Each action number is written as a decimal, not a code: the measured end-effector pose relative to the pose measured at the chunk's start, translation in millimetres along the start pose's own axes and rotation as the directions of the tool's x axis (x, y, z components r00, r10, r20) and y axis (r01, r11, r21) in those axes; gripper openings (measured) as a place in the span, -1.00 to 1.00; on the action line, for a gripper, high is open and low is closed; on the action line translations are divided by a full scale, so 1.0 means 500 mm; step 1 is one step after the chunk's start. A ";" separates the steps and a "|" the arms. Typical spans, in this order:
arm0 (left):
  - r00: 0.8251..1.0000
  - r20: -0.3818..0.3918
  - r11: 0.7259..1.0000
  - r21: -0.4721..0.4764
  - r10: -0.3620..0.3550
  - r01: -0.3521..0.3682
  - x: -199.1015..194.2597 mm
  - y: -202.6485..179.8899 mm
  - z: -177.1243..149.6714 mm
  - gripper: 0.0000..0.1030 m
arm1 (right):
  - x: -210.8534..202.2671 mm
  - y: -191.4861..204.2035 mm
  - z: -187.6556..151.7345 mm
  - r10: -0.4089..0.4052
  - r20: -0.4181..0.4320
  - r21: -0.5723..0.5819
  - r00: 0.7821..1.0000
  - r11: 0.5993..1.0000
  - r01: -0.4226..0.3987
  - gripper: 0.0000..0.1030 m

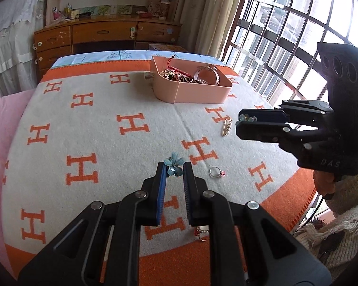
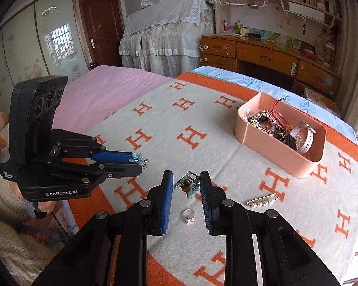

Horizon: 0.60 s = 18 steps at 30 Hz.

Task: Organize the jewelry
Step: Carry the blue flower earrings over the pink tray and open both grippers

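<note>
**Flower pieces pinched in both grippers above the blanket**

Petals of translucent blue, faceted like cut glass, make up the flower ornament (image 1: 173, 165) caught between the tips of the left gripper (image 1: 174, 169). Its ribbed blue pads (image 1: 163, 190) stand a narrow gap apart and press the flower from both sides. The right wrist view shows small metal loops hanging under the flower.

The right gripper (image 2: 186, 176) pinches a flower clip (image 2: 188, 186) with pale blue petals on a bronze-coloured metal body. Its jaws are set a little wider, and the clip spans the gap between them.

A thin silver ring (image 2: 188, 214) with a pink stone lies on the blanket under the right gripper. A gold safety pin strung with pearly beads (image 2: 262, 201) lies off to the right of it. A gold ring with red stones (image 1: 201, 233) shows partly behind the left gripper's finger. At the far side, a smooth pink box (image 2: 274, 153) with rounded corners holds tangled chains, a red cord and a perforated pale strap.

The blanket (image 1: 107, 143) is woolly cream with orange H letters and an orange border, and covers a bed beside a pink sheet (image 1: 2, 131). Beyond it are a scuffed wooden desk (image 1: 102, 33) with drawers, beige curtains and a barred window (image 1: 286, 35).
</note>
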<state>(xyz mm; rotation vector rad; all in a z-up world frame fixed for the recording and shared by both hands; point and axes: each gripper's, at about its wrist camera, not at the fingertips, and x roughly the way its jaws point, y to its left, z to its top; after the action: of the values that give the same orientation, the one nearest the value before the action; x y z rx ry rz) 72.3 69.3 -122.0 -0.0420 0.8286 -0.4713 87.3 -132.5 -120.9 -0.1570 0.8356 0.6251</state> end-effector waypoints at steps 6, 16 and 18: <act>0.999 0.047 0.999 0.032 0.022 -0.023 -0.027 -0.015 0.058 -0.78 | -0.042 -0.069 0.043 -0.070 0.053 0.060 0.996 0.996 0.067 -0.56; 0.991 0.123 0.995 0.094 -0.044 0.033 -0.004 -0.065 0.276 -0.77 | -0.060 -0.265 0.139 -0.112 0.022 0.300 0.993 0.949 0.100 -0.56; 0.990 0.118 0.994 0.091 -0.072 0.062 0.024 -0.075 0.326 -0.77 | -0.056 -0.314 0.160 -0.115 0.018 0.361 0.993 0.927 0.101 -0.56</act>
<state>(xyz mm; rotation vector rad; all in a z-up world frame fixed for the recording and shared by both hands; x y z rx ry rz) 181.9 6.8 -11.2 -0.0181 0.6886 -0.5624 214.9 -243.0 -64.0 0.1422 0.8841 0.3611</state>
